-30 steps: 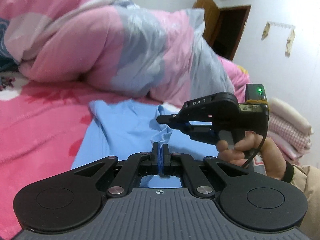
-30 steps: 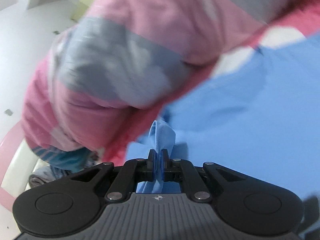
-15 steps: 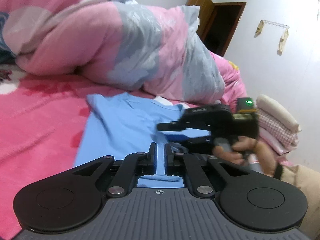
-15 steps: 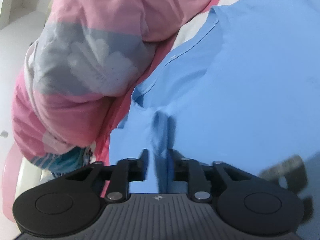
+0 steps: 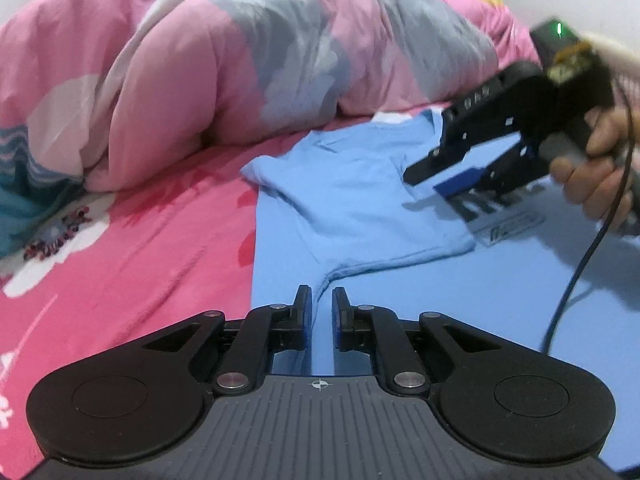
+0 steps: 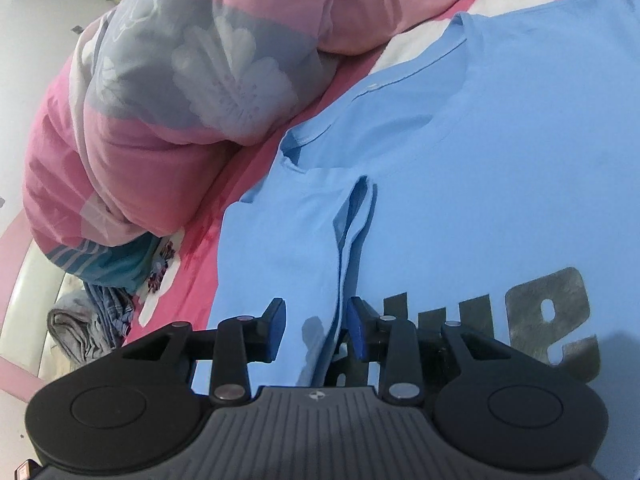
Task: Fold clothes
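Observation:
A light blue T-shirt (image 5: 440, 300) with grey lettering (image 6: 548, 312) lies flat on the pink bed. One sleeve (image 5: 360, 200) is folded over its chest. My left gripper (image 5: 322, 300) hovers low over the sleeve seam, its jaws opening with a narrow gap and no cloth pinched. My right gripper (image 6: 316, 312) is opening too. A raised pleat of shirt fabric (image 6: 352, 232) runs between its blue pads (image 6: 276, 320), which do not press on it. In the left wrist view the right gripper (image 5: 426, 179) hangs over the shirt, held by a hand (image 5: 600, 184).
A bulky pink and grey quilt (image 5: 240, 64) is heaped along the far side, close to the shirt's collar (image 6: 400, 76). Pink bedsheet (image 5: 140, 260) stretches to the left. Grey and striped garments (image 6: 80, 332) lie off the bed's edge. A black cable (image 5: 580, 272) dangles from the right gripper.
Both grippers were shut on bunched blue fabric and have let it go. The sleeve now lies flat across the shirt. The left view has rolled and dropped lower.

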Demonstrator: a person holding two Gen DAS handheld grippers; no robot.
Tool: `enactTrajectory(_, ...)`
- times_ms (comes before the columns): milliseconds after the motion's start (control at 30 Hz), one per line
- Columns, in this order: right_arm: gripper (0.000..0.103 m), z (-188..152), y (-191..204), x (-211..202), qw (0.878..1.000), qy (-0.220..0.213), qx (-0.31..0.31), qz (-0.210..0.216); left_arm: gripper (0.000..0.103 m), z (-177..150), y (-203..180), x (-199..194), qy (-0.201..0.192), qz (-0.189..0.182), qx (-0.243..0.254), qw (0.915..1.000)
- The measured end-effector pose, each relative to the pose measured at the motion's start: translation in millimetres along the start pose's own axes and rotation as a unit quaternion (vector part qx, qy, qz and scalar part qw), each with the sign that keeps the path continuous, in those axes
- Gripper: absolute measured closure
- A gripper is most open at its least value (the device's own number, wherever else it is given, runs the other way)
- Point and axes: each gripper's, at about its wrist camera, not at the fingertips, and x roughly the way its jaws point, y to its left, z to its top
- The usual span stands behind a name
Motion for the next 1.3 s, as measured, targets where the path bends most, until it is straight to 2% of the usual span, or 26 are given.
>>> enactTrajectory(200,0.067,-1.1,4.1,2.9,1.0,0.001,-0.009,-0.001,0.092,4.9,-20.8,17.4,0.005,0.061,0.063,0.9961)
enactTrajectory(267,0.072,-1.7,7.1,4.5,1.0,0.003,-0.015,-0.005,0.093,4.9,-25.5,21.2,0.003,0.078,0.079,0.9937)
enactTrajectory(300,0.076,-2.0,8.6,5.6,1.0,0.004,-0.017,-0.009,0.096,4.7,-25.1,20.1,-0.001,0.083,0.078,0.9935)
enactTrajectory(333,0.09,-2.2,9.8,6.3,1.0,0.004,-0.018,-0.013,0.097,4.8,-23.7,18.4,-0.005,0.089,0.075,0.9932)
enactTrajectory(367,0.098,-2.3,11.0,7.1,1.0,0.005,-0.015,-0.015,0.098,5.5,-19.0,15.1,-0.013,0.101,0.064,0.9928)
enactTrajectory(433,0.101,-3.4,13.6,9.4,1.0,0.01,0.001,-0.007,0.099,7.0,-5.1,7.4,-0.025,0.121,0.036,0.9916)
enactTrajectory(500,0.101,-6.4,20.6,9.9,1.0,0.011,0.002,0.002,0.099,8.1,8.3,0.4,-0.035,0.139,0.011,0.9896)
enactTrajectory(633,0.102,-13.8,32.1,16.3,1.0,0.01,-0.007,-0.002,0.099,4.0,21.6,2.9,-0.013,0.144,-0.005,0.9895)
enactTrajectory(800,0.102,-24.1,22.1,23.5,0.999,0.022,0.04,-0.004,0.099,2.7,27.0,4.2,0.002,0.155,-0.011,0.9878)
enactTrajectory(933,0.102,-28.8,28.9,28.0,0.998,0.022,0.059,0.017,0.099,-0.2,35.8,7.2,0.015,0.164,-0.034,0.9857)
enactTrajectory(1067,0.102,-29.6,23.1,34.2,0.997,0.028,0.076,0.019,0.097,-2.6,37.7,11.0,0.034,0.156,-0.04,0.9864)
enactTrajectory(1167,0.099,-29.7,18.7,28.0,0.996,0.037,0.078,0.021,0.09,-3.6,49.8,3.4,0.033,0.134,-0.073,0.9877)
enactTrajectory(1267,0.085,-32.6,26.9,16.0,0.997,0.054,0.047,0.02,0.086,-6.4,67.4,-7.4,0.028,0.109,-0.118,0.9866)
enactTrajectory(1300,0.075,-34.1,30.1,12.5,0.997,0.064,0.038,0.024,0.086,-7.0,70.9,-10.7,0.026,0.11,-0.126,0.9855)
